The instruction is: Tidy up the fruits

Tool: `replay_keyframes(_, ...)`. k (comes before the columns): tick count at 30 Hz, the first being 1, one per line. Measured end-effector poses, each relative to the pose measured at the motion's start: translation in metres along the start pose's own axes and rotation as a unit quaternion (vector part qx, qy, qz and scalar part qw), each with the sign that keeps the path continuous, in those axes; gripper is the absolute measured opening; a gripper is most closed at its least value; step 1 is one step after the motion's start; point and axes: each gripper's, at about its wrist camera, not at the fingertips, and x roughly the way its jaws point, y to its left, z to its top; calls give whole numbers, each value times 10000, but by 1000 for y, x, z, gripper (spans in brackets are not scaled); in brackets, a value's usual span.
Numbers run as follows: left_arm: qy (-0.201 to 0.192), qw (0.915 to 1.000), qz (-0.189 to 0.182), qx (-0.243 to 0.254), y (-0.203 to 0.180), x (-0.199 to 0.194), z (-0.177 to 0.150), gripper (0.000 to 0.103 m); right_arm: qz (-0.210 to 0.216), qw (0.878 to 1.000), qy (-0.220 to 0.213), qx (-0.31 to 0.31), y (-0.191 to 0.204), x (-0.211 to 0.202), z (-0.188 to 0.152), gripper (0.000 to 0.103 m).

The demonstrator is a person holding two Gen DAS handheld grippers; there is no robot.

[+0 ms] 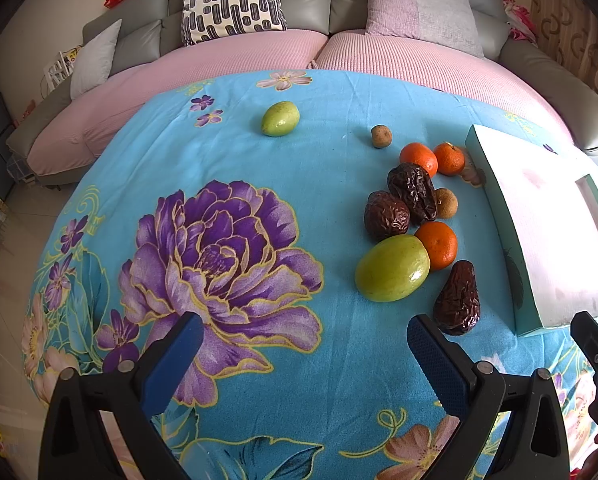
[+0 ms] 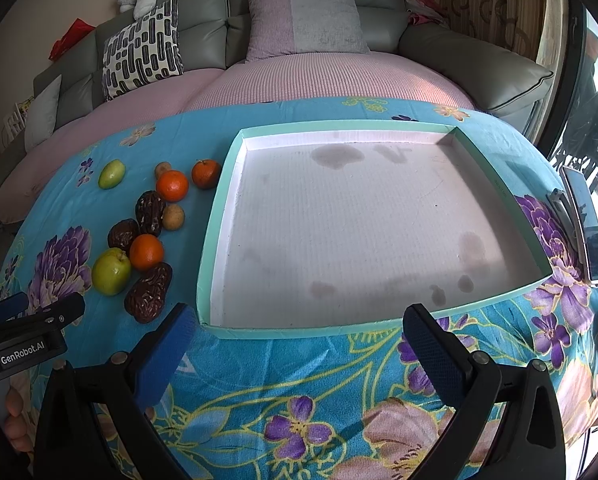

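We see the left gripper (image 1: 305, 336) spread wide and holding nothing, hovering over the blue floral cloth (image 1: 259, 152) that covers the surface. The right gripper (image 2: 299, 328) is likewise wide open and empty, its jaws just short of the near wall of the shallow teal tray (image 2: 215, 216), whose stained white floor carries no fruit.

In the left wrist view the fruit cluster lies at 2 o'clock from the gripper, just beside the tray's left wall. Nearest is a wrinkled red date (image 1: 457, 300), then a large green fruit (image 1: 392, 268) touching an orange (image 1: 437, 245). Behind these sit two more dates (image 1: 386, 215) (image 1: 413, 192), a brown longan (image 1: 445, 203), and two oranges (image 1: 419, 159) (image 1: 449, 158). A second longan (image 1: 381, 136) lies a little apart at 1 o'clock. A smaller green fruit (image 1: 280, 118) lies alone at 12 o'clock, well apart from the cluster.

A phone (image 2: 589, 232) lies at the surface's right edge.
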Motion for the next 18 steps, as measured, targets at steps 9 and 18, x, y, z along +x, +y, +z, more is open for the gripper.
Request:
replay_keyframes(9, 22, 10000, 12, -19, 2, 0, -2, 103, 0, 10000, 3, 2, 0, 0, 0, 103)
replay_keyframes(18, 38, 10000, 7, 28, 2, 2, -2, 103, 24, 10000, -34, 15, 1, -1, 0, 103)
